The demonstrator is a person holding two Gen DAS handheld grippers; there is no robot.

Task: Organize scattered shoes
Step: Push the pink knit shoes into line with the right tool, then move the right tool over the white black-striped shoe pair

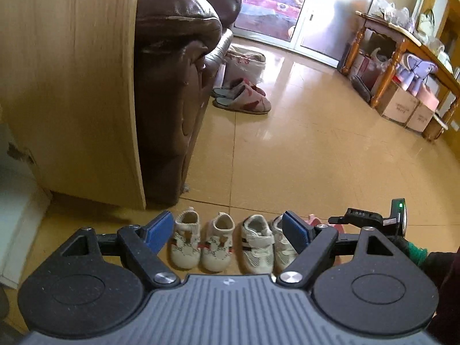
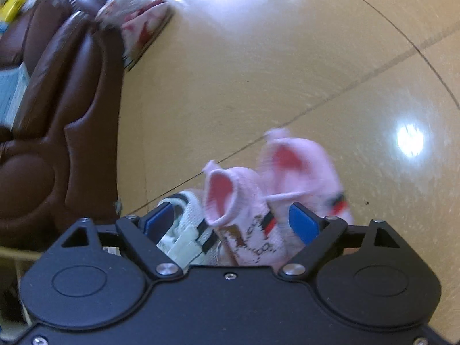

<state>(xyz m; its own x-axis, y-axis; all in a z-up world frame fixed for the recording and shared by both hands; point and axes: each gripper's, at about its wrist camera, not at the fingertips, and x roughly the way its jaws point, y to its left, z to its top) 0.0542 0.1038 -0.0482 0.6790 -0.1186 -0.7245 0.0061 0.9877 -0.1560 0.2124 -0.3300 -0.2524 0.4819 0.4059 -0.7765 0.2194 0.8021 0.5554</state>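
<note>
A glossy tan tile floor (image 1: 287, 149) runs past a brown leather sofa (image 1: 178, 86) at ten o'clock. The left claw (image 1: 230, 230) hangs open and empty above a row of small cream shoes (image 1: 201, 241). The right claw (image 2: 233, 221) gapes wide over a pink shoe (image 2: 244, 210), pads clear of it, its mate (image 2: 302, 166) at one o'clock.

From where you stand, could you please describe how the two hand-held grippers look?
Both have black linkage arms with silver pivot screws and blue finger pads. The left hand-held gripper has a ribbed grey body; the right hand-held gripper has a plain black one and carries a green indicator light.
</note>
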